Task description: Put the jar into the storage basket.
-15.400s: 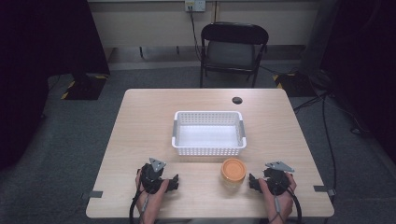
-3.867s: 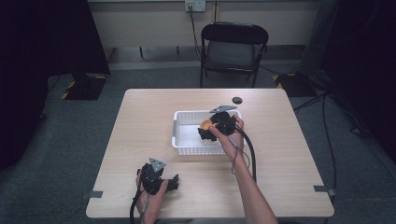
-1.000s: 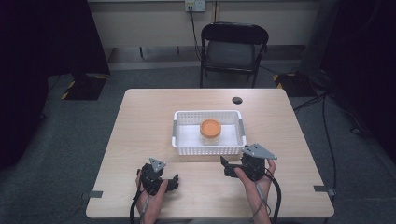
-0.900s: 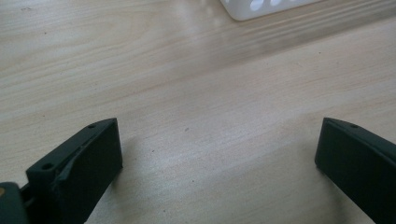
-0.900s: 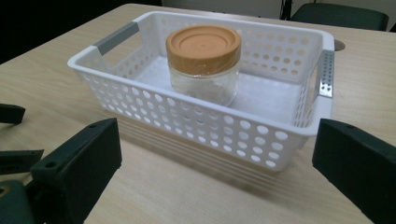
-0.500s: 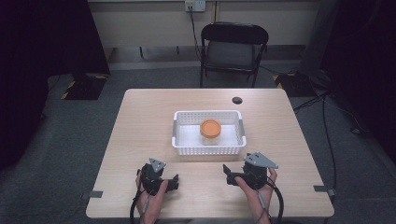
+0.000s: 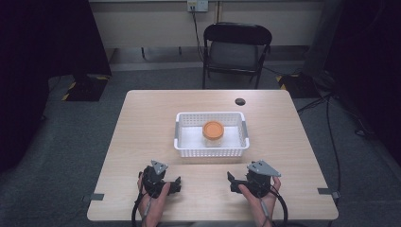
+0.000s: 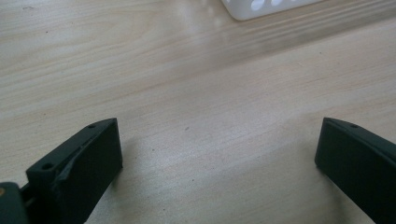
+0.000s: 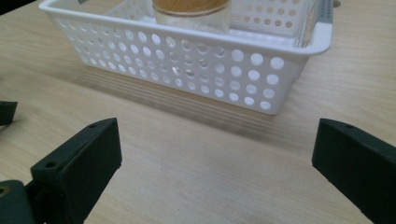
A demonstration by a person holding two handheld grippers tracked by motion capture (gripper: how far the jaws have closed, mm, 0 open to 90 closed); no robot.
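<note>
While the orange-lidded jar (image 7: 213,133) sits in the white basket (image 7: 211,150), lid cropped in right gripper view, left gripper (image 7: 176,184) and right gripper (image 7: 230,181) empty, jaws apart.

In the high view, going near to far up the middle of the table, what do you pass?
Right tongs → white basket near wall → orange-lidded jar inside it → small black disc → black folding chair beyond the table.

Ahead of my right jaws: white basket (image 9: 243,70), walls dotted with rows of round holes. Inside it, clear jar (image 9: 194,16) with orange lid (image 7: 213,128). Under both pairs of jaws: pale wood-grain table (image 8: 196,93). My jaws matte black. Far beyond the basket, small black disc (image 7: 240,101).
</note>
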